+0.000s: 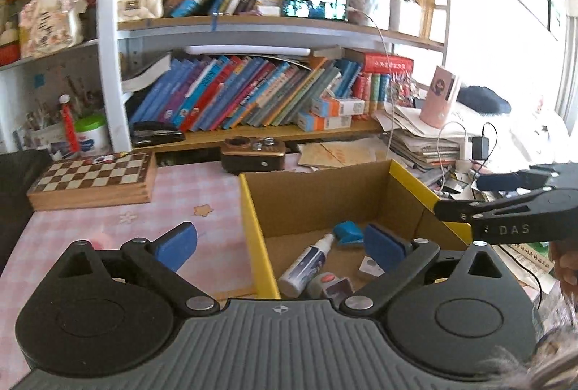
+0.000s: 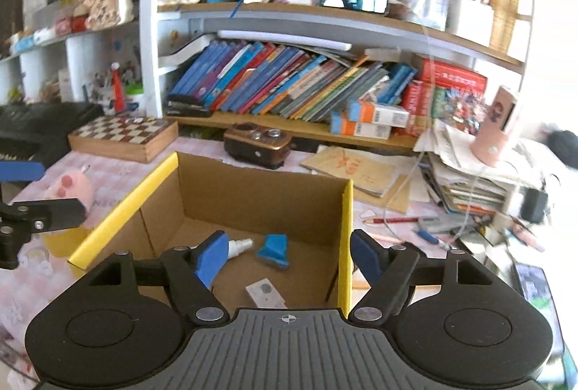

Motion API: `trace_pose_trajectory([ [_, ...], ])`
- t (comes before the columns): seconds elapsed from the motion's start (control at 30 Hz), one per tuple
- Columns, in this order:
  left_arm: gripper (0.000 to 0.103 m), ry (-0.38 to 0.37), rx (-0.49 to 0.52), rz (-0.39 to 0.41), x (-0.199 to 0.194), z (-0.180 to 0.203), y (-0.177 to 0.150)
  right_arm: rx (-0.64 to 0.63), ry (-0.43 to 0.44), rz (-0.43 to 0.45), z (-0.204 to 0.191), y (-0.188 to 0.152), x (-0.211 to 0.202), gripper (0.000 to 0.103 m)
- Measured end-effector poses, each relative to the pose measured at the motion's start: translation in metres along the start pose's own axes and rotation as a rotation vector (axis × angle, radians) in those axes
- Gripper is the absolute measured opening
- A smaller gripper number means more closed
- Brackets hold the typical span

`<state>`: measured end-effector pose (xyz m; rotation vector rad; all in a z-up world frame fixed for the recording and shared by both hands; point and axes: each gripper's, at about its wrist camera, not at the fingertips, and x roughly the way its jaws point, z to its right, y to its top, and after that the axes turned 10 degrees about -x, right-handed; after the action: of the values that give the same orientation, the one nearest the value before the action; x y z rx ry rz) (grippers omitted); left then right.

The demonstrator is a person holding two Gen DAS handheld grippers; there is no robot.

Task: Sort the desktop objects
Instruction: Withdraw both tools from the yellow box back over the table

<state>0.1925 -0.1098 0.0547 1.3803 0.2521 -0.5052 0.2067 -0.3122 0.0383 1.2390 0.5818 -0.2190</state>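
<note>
Both grippers, left gripper (image 1: 280, 243) and right gripper (image 2: 285, 258), gape empty over cardboard box (image 1: 253, 206); spray bottle (image 1: 307, 263) lies inside. I steer next toward pink toy (image 2: 70, 187) on desk, approaching low.

My left gripper (image 1: 281, 247): black linkage arms, blue pads (image 1: 177, 245), silver round screws at pivots, two round black discs, ribbed grey base with small crosshair mark. My right gripper (image 2: 285, 258): same build, blue pads (image 2: 211, 258), silver screws; from left camera its black arm reads "DAS" in white letters.
</note>
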Motion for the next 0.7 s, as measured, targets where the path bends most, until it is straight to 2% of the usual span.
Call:
trace_pose_trajectory([
  [0.07,0.102,0.006,-0.020,0.005,-0.009,-0.007,-0.005,0.023,-0.030,-0.002,-0.005,-0.004,-0.006,0.089],
  [0.47,0.103,-0.005,-0.035,-0.070,-0.039,-0.044,-0.039,0.156,-0.107,-0.064,-0.053,-0.038,-0.037,0.095],
  [0.7,0.103,0.002,-0.039,-0.107,-0.059,-0.068,-0.059,0.232,-0.121,-0.139,-0.095,-0.062,-0.050,0.095],
])
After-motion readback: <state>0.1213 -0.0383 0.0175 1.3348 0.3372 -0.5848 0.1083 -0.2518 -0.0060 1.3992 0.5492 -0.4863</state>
